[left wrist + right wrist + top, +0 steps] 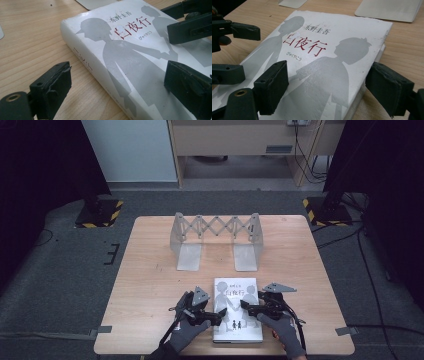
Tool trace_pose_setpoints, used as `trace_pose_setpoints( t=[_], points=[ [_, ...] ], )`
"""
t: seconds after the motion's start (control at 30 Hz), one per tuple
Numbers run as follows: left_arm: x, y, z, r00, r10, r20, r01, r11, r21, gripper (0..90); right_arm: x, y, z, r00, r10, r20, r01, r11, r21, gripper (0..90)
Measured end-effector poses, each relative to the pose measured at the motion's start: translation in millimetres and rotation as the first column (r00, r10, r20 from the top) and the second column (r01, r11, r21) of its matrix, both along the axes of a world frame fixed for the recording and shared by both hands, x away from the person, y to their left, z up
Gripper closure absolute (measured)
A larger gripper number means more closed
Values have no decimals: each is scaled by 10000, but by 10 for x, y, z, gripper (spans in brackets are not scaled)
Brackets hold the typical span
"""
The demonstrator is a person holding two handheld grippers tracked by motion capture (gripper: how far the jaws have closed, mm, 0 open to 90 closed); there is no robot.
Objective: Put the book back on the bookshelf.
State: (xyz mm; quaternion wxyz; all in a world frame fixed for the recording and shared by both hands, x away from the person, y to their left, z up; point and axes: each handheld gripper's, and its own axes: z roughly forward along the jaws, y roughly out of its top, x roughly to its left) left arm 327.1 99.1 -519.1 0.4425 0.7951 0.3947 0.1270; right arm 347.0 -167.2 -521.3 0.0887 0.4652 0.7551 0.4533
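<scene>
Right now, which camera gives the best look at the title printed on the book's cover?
The right gripper view: the book faces that camera, so the red title reads upright across the cover's middle. The left gripper view shows the same title slanted near the top edge, along with the spine. From the high view the whole book shows, but its lettering is too small to read.
</scene>
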Motion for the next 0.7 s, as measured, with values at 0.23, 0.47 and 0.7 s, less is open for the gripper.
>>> trace_pose_setpoints(
  t=[0.23, 0.47, 0.7],
  points=[
    [-7, 16, 11, 10000, 42, 30, -42, 9998, -179, 66, -19, -29, 80, 9987, -93, 503, 76, 9994, 340, 215],
    [-6, 42, 18, 10000, 70, -40, -71, 9991, -409, 62, -29, -10, 150, 9934, -280, 1111, 178, 9956, 916, 241],
    [-3, 56, 8, 9999, 88, -70, -91, 9987, -508, 57, -12, 57, 134, 9921, -270, 1222, 153, 9953, 956, 258]
  ],
)
